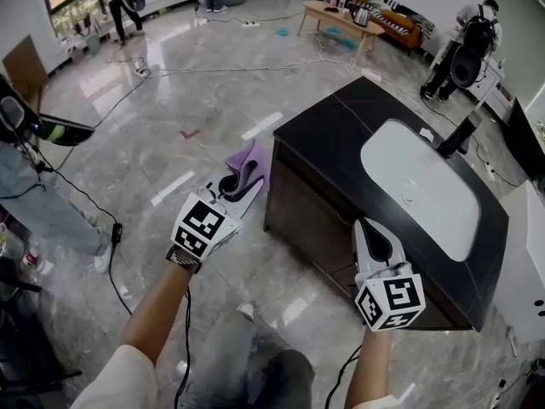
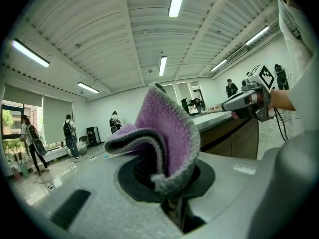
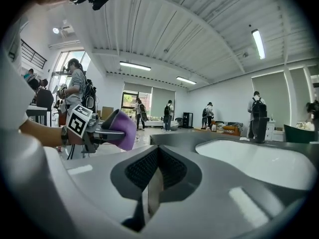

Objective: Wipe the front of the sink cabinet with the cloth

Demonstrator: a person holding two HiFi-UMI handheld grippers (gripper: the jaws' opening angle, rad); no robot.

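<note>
The dark sink cabinet (image 1: 311,220) with a black top and white basin (image 1: 421,187) stands to the right in the head view. My left gripper (image 1: 241,180) is shut on a purple cloth (image 1: 251,160), held just left of the cabinet's front corner and not touching it. The cloth (image 2: 167,136) folds up out of the jaws in the left gripper view. My right gripper (image 1: 375,237) is shut with nothing in it, hovering by the cabinet's front edge. The right gripper view shows the basin (image 3: 259,161) ahead and the cloth (image 3: 123,128) at left.
Cables (image 1: 128,88) trail over the glossy grey floor. A person in jeans (image 1: 34,203) stands at the left edge. Others stand far back near a low table (image 1: 341,20) and a sofa. A white unit (image 1: 524,254) adjoins the cabinet on the right.
</note>
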